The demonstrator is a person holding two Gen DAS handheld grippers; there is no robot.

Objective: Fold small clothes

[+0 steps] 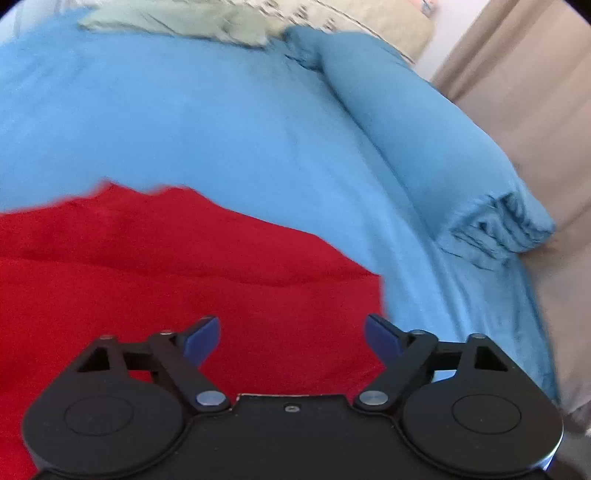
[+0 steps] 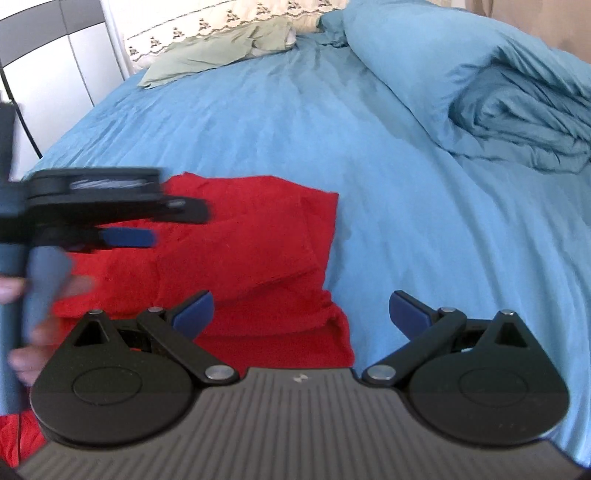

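Both grippers (image 1: 291, 338) (image 2: 301, 314) agape over crumpled red garment (image 2: 258, 236).

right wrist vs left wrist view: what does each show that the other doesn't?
Right wrist only: the left hand-held gripper from the side, blurred, over the red garment; the garment's folded layers; a grey-and-white panel at the far left.

Left wrist only: beige curtain beyond the bed's right edge, and the left hand-held gripper's open fingers above the garment.

Both: red garment on the blue sheet, the bunched blue duvet, a pale green cloth and a patterned pillow at the far end. The right hand-held gripper is open too.
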